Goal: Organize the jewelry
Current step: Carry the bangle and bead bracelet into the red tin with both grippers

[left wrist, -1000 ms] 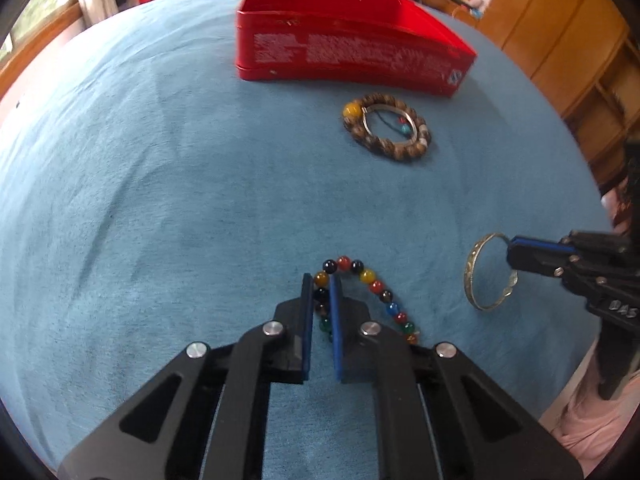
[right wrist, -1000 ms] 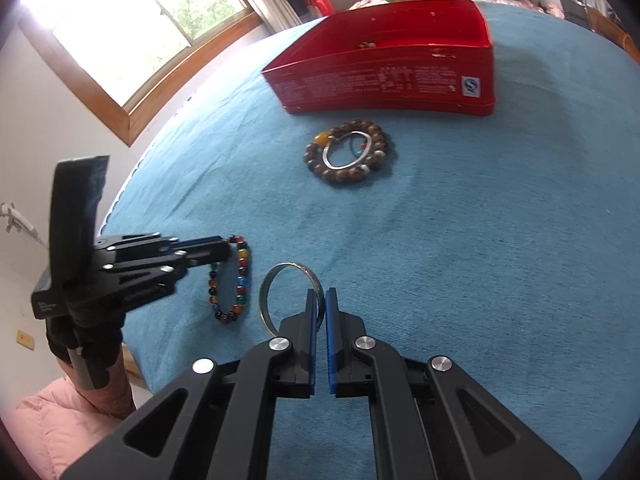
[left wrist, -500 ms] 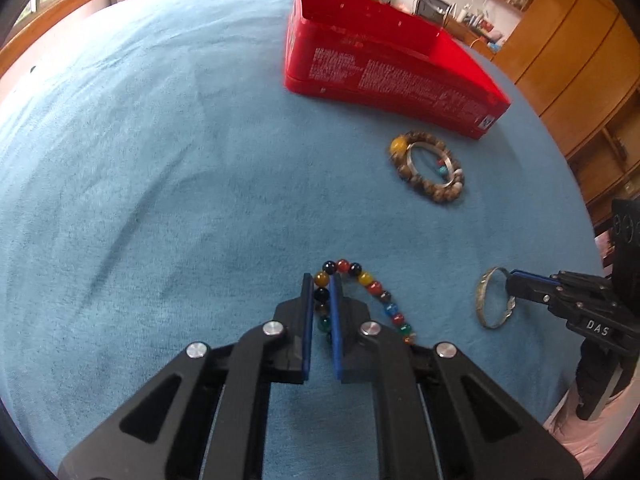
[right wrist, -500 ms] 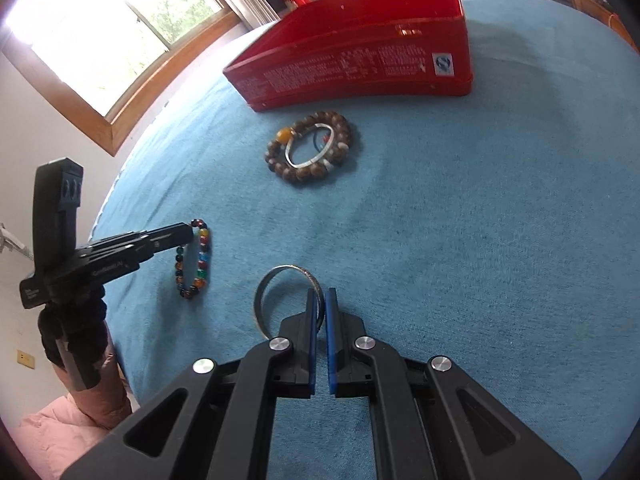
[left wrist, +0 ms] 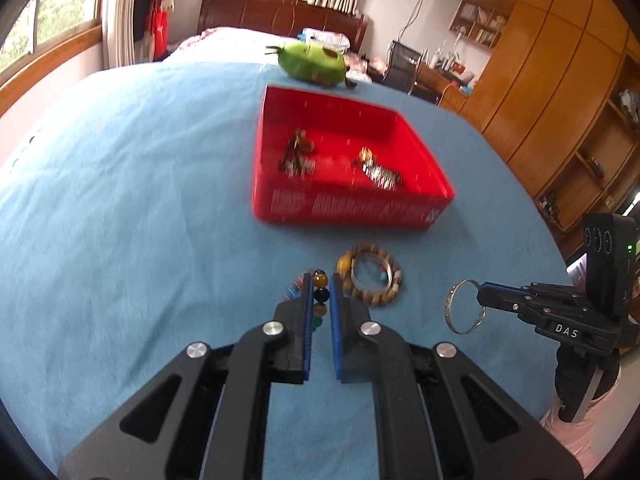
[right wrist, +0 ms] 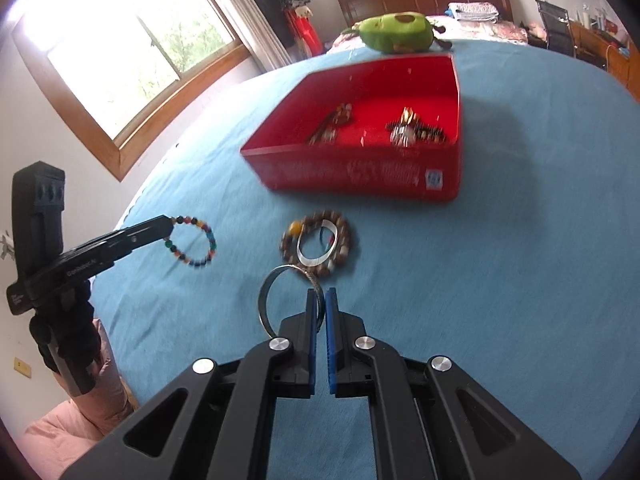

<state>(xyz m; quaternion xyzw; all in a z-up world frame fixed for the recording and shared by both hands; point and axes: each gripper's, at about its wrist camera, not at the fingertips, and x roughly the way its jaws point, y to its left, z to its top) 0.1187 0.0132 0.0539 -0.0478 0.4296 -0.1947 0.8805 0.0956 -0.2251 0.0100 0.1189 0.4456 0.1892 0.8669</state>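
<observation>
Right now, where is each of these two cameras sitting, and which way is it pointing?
Left wrist view: sits on the left hand-held gripper, looking along its fingers over the blue cloth to the red box; its beaded bracelet shows.
Right wrist view: sits on the right hand-held gripper, facing the same box, pinching a metal bangle.
Both share the box, the wooden bead bracelet, the green plush toy and each other's gripper.

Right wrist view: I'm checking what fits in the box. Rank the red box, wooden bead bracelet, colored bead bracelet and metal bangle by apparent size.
1. Red box, by far the largest.
2. Wooden bead bracelet.
3. Metal bangle and colored bead bracelet look about alike. The bangle is nearer the camera and seen at an angle, so I won't rank these two.
</observation>
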